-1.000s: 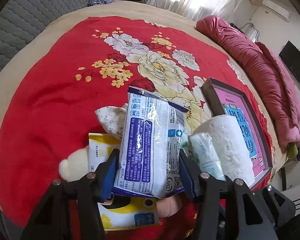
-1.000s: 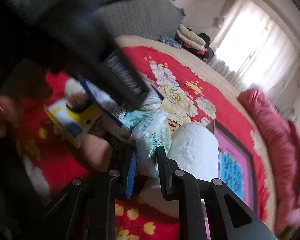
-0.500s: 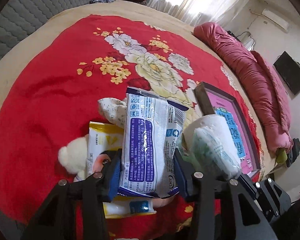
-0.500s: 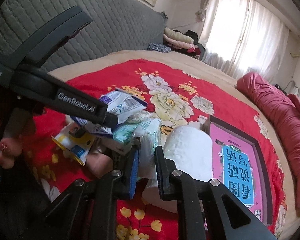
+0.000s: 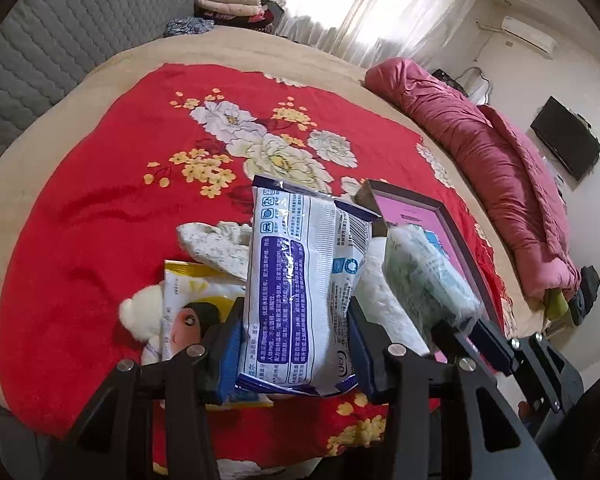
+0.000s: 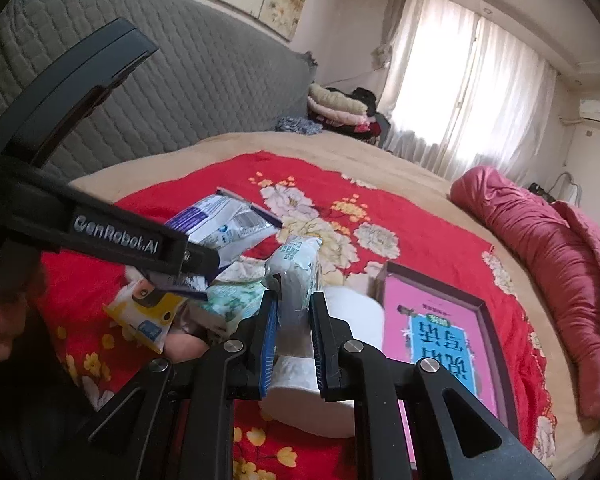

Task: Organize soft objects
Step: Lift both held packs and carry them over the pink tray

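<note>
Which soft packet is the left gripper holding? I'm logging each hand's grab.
The white-and-purple wipes pack, clamped upright between the left gripper pads. The pale green tissue pack is in the right gripper; the yellow pack lies on the blanket.

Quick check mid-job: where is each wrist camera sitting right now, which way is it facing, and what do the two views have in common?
Left wrist: sits behind the left gripper, tilted down at the red bedspread; both jaws clamp a blue-and-white wipes pack; the right gripper intrudes at right.
Right wrist: sits behind the right gripper, facing the window; jaws shut on a green tissue pack; the left gripper and a hand show at left.
Shared: both packs, the white paper roll, the pink framed box.
</note>
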`<state>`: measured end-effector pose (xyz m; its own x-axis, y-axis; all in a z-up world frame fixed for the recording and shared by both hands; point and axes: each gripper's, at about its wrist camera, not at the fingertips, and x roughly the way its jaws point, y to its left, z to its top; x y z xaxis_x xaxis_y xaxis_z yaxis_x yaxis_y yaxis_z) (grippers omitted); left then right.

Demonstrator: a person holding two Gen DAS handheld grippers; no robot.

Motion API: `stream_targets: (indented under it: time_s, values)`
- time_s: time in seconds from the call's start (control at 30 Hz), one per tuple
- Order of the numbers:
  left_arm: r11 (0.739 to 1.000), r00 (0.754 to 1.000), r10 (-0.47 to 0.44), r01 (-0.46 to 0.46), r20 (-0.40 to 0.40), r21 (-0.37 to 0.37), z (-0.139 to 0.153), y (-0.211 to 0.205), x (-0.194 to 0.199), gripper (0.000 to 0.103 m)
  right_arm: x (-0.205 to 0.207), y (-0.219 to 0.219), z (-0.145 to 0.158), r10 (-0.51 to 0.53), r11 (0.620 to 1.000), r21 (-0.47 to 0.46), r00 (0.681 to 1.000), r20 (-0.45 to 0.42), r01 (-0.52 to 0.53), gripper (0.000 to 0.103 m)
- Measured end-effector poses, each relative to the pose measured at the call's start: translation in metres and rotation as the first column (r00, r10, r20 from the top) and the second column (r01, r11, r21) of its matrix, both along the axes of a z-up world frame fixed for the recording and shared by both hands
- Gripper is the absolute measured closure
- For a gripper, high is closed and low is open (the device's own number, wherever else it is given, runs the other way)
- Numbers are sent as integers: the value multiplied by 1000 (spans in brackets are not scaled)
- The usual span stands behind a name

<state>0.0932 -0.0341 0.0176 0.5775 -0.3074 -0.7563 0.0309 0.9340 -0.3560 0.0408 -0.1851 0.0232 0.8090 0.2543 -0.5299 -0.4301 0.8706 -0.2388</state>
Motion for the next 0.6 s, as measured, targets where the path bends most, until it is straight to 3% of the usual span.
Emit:
stream_targets:
  time_s: [0.6]
  values:
    - [991, 991, -118, 114, 59, 64, 29, -89, -26, 57, -30, -78, 39, -171, 982, 100, 982, 75, 163, 87]
